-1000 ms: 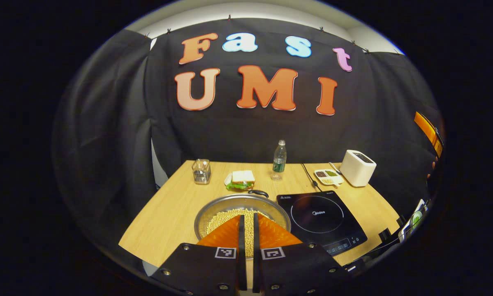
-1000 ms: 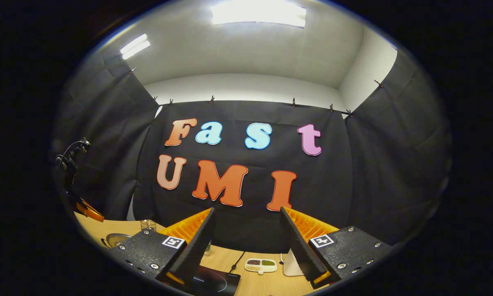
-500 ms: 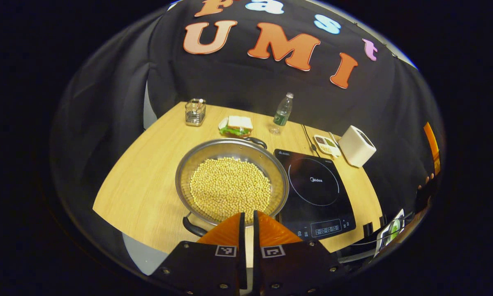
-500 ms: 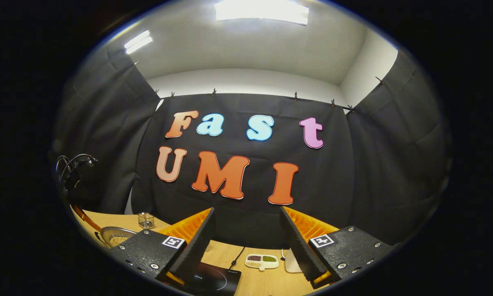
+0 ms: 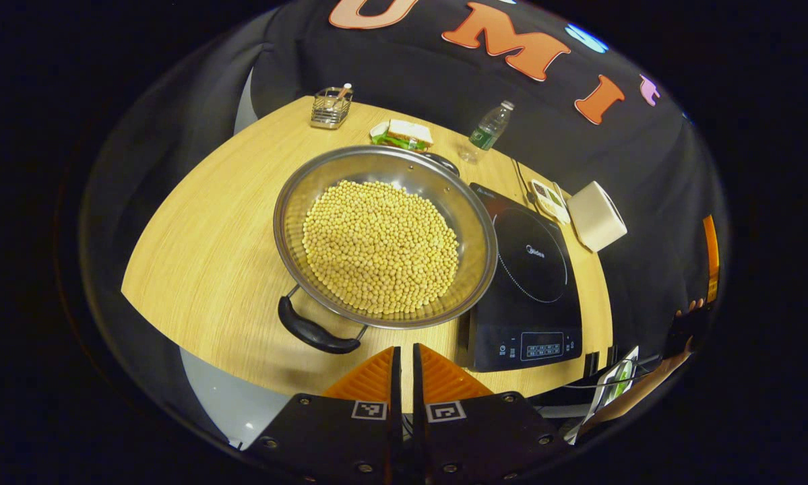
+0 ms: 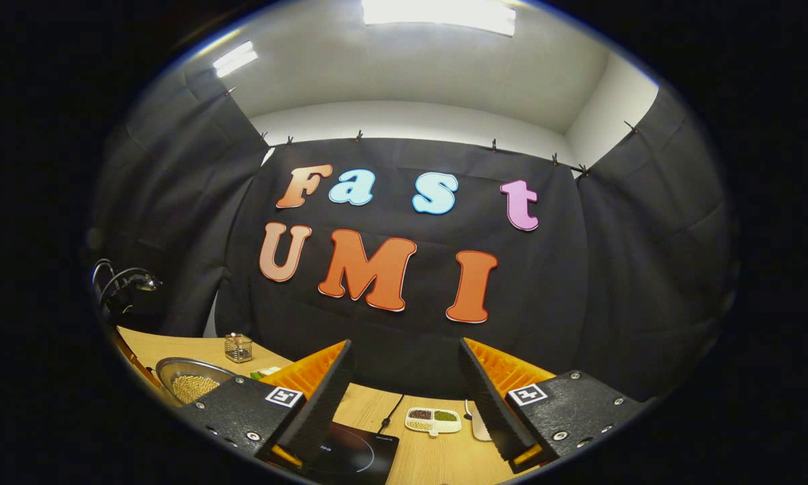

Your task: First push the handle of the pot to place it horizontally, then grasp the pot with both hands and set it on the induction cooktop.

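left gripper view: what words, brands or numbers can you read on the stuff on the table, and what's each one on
"Midea": small brand mark inside the ring of the induction cooktop.
Control panel at the cooktop's near edge: markings too small to read.
Water bottle: wrap too small and blurred to read.
Left hand-held gripper: two square coded tags, no words.

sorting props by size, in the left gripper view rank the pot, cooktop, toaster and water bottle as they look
1. pot
2. cooktop
3. toaster
4. water bottle
The pot is nearer, so its lead may be exaggerated.
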`<state>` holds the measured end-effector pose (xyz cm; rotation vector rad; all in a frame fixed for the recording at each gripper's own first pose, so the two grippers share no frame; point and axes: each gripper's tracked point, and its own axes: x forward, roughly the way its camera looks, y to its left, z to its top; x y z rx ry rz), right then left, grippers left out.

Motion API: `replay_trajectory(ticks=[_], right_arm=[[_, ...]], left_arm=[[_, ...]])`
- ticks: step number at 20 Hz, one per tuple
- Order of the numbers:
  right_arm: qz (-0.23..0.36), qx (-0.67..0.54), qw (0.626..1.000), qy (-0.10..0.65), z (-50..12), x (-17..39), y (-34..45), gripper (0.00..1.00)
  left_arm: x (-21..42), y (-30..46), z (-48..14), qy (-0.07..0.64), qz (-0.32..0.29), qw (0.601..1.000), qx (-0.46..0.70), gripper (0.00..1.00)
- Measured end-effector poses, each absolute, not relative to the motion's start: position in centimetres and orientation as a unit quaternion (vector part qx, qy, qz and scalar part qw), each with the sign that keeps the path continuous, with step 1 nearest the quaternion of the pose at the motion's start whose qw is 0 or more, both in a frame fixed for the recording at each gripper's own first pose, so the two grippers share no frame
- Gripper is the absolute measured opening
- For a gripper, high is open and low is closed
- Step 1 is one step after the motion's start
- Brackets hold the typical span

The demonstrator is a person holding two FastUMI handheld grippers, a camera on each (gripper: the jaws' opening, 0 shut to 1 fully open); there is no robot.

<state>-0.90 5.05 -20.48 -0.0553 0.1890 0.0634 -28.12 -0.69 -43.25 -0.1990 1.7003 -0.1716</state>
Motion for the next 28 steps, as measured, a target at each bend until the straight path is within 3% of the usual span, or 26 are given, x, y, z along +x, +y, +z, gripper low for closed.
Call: replay_trajectory(ticks=[9, 28], right_arm=[[0.030, -0.023, 0.993, 0.110, -22.5, -1.2, 5.8, 0.95], [0.038, 0.009, 0.986, 0.161, -27.3, -1.0, 7.1, 0.95]], left_arm=[[-28.9, 1.1, -46.0, 0.770, -0.046, 0.631, -0.085, 0.04], [-26.0, 7.0, -48.8, 0.755, 0.020, 0.655, -0.015, 0.01]])
